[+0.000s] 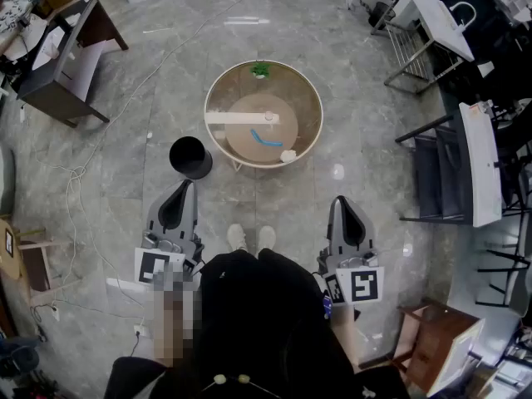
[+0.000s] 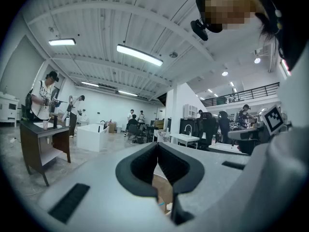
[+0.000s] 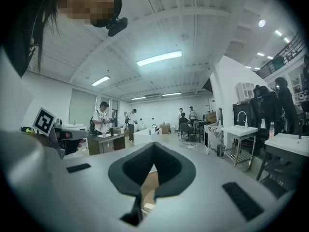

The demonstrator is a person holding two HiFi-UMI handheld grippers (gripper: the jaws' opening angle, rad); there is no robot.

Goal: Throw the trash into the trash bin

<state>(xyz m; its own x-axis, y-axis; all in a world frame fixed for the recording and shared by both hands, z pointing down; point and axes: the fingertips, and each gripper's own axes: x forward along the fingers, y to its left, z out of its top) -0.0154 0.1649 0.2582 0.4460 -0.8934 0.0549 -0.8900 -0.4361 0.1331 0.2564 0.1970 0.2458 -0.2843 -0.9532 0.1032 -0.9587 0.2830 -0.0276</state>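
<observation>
So both grippers are empty right now. The left gripper has its jaws pressed together with nothing in them, and it's the same for the right gripper: tips meeting, nothing held. The black trash bin stands on the floor just ahead of the left jaws. The trash sits further out on the round table, ahead of and between the two pairs of jaws: a blue piece, a white crumpled wad and a green bit at the far rim.

Grey left tool and right tool, black clothes
</observation>
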